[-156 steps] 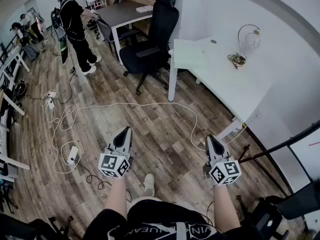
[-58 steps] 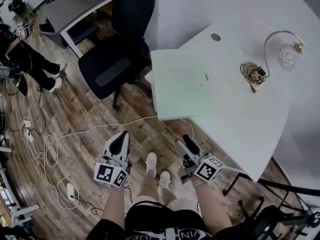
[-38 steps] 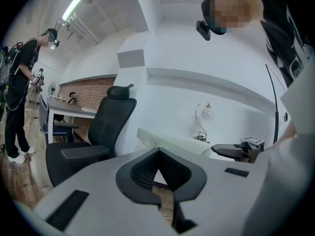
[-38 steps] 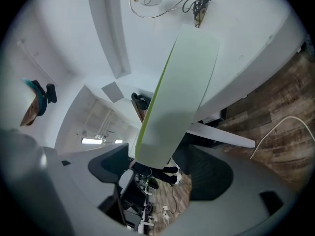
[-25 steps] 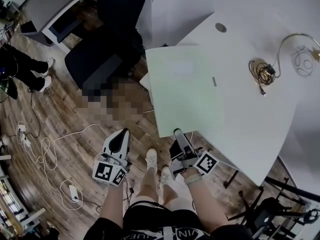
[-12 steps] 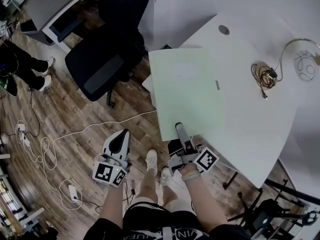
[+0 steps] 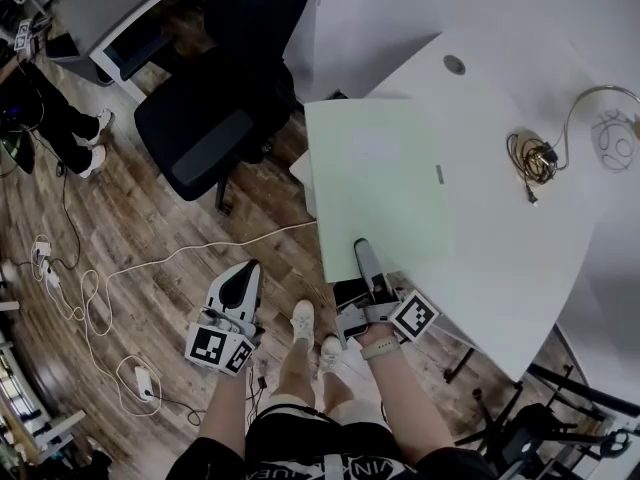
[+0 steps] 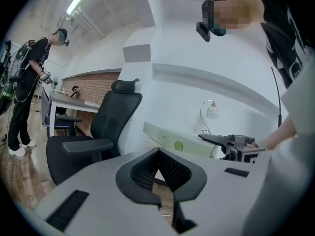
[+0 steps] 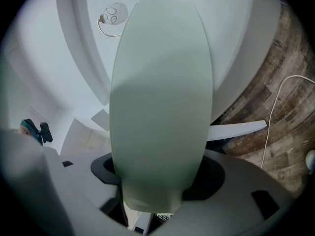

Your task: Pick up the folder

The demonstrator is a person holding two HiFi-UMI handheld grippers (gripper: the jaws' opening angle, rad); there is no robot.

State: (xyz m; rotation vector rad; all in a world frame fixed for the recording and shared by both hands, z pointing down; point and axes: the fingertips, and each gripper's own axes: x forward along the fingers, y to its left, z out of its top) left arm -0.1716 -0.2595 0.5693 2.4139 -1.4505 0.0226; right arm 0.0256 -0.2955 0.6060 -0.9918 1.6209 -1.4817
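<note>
A pale green folder [image 7: 380, 183] lies flat on the corner of the white table [image 7: 520, 238], and its near edge hangs over the table's rim. My right gripper [image 7: 363, 255] straddles that near edge: one jaw lies over the folder's top, the other is hidden below. Its jaws are closing with the folder [image 9: 160, 107] between them, still wide apart. My left gripper [image 7: 240, 286] hangs over the wooden floor left of the table, shut and holding nothing. The left gripper view shows the folder [image 8: 167, 140] edge-on and the right gripper [image 8: 231, 142] at it.
A black office chair [image 7: 220, 108] stands close to the table's left corner. A coiled cable [image 7: 530, 153] and a wire lamp [image 7: 610, 118] sit on the table's far right. White cables [image 7: 150, 268] trail over the floor. Another person [image 7: 40, 118] stands at far left by a grey desk [image 7: 110, 8].
My right gripper has slid forward from below the folder's near edge onto it, so its upper jaw now lies over the folder. The left gripper has stayed put.
</note>
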